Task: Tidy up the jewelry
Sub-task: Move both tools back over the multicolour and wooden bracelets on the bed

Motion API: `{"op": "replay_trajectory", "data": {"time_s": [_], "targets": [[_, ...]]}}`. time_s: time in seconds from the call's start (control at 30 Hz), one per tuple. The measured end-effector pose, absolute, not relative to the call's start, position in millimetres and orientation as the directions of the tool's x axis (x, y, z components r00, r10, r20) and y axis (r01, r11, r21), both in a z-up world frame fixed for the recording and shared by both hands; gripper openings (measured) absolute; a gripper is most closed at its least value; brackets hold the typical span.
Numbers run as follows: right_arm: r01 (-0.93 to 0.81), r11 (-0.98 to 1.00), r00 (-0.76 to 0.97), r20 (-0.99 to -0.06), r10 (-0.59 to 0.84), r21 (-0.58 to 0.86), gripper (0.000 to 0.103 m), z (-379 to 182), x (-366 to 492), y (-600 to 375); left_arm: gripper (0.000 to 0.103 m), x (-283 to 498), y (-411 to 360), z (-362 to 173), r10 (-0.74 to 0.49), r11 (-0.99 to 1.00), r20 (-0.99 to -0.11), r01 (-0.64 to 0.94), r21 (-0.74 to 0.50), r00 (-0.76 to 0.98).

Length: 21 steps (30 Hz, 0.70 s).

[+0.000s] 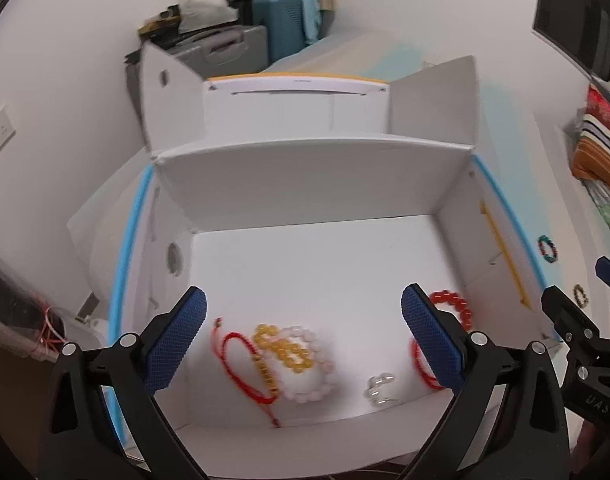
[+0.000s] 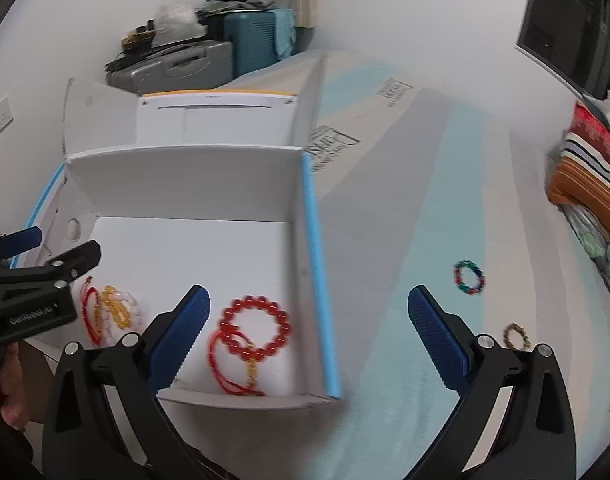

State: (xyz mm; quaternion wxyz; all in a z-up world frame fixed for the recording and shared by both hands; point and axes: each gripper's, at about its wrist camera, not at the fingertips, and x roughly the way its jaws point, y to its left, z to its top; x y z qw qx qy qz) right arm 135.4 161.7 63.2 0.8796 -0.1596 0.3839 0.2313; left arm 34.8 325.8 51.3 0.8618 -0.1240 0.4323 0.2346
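An open white box (image 1: 305, 184) (image 2: 185, 184) holds jewelry. In the left wrist view it holds a red cord bracelet (image 1: 241, 364), a yellow bead bracelet (image 1: 285, 348), a pale pink bead bracelet (image 1: 321, 364), a clear ring-like piece (image 1: 379, 390) and a red bead bracelet (image 1: 453, 308). My left gripper (image 1: 305, 336) is open and empty above them. My right gripper (image 2: 309, 332) is open and empty over the box's blue right edge (image 2: 319, 280), with the red bead bracelet (image 2: 255, 330) by its left finger. A multicoloured bracelet (image 2: 469, 278) and a brown bead bracelet (image 2: 516, 336) lie outside on the bed.
The box sits on a bed with a white and pale blue sheet (image 2: 405, 240). Its flaps stand up at the back and sides. Folded striped blankets (image 2: 589, 176) lie at the right. Suitcases (image 2: 209, 56) stand against the far wall.
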Motion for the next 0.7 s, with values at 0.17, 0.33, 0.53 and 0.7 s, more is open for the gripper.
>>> {"op": "replay_trajectory", "data": {"time_s": [0.17,0.33,0.53,0.7], "targets": [[-0.479,0.870,0.635,-0.730,0.251,-0.118,0.095,70,142,129,0.097,46,302,63,0.288,0.877,-0.786,-0.480,-0.012,0.547],[-0.435,0.892,0.659,-0.718,0.221,-0.125,0.095,73,149,94,0.097,64,271,74,0.274,0.898,-0.756,-0.440,-0.020,0.594],[-0.342,0.929,0.691,-0.708,0.149,-0.139,0.095,73,162,37,0.097,85,228,77,0.230,0.928,-0.741,-0.372,-0.028,0.631],[-0.276,0.953,0.691,-0.715,0.107,-0.123,0.095,67,176,-12,0.097,108,192,74,0.201,0.945,-0.734,-0.325,-0.028,0.648]]}}
